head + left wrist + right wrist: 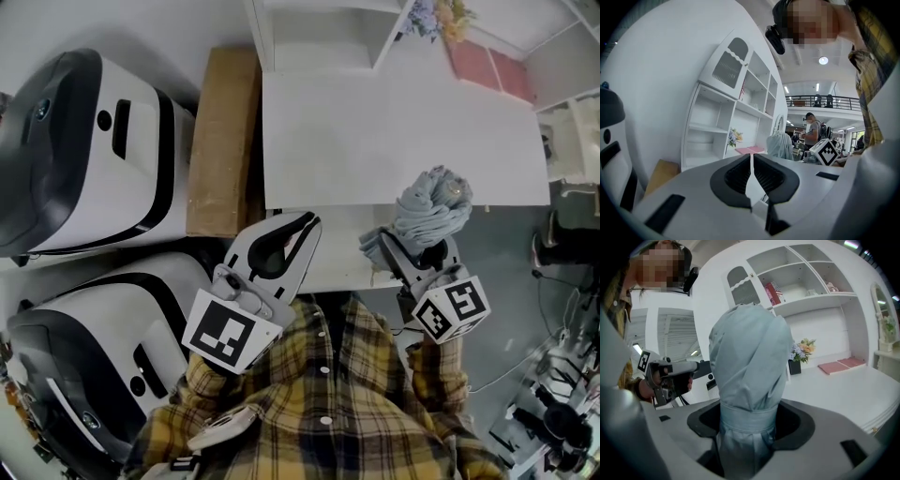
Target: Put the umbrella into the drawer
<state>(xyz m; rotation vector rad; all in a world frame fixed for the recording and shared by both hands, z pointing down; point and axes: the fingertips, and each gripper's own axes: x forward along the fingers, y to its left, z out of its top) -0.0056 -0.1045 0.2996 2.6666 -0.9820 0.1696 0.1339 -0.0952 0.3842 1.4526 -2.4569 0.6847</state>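
One umbrella (432, 201), seemingly upright, clenched in right gripper (403, 249) jaws, left gripper (306, 223) jaws closed.

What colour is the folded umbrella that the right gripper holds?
The umbrella is plain pale blue-grey, without pattern; the right gripper view shows it best.

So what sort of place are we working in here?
Probably a big lab or demo hall with a staged room corner: a white desk with a shelf unit, bulky white machines beside it, and a railed mezzanine with ceiling lights behind.
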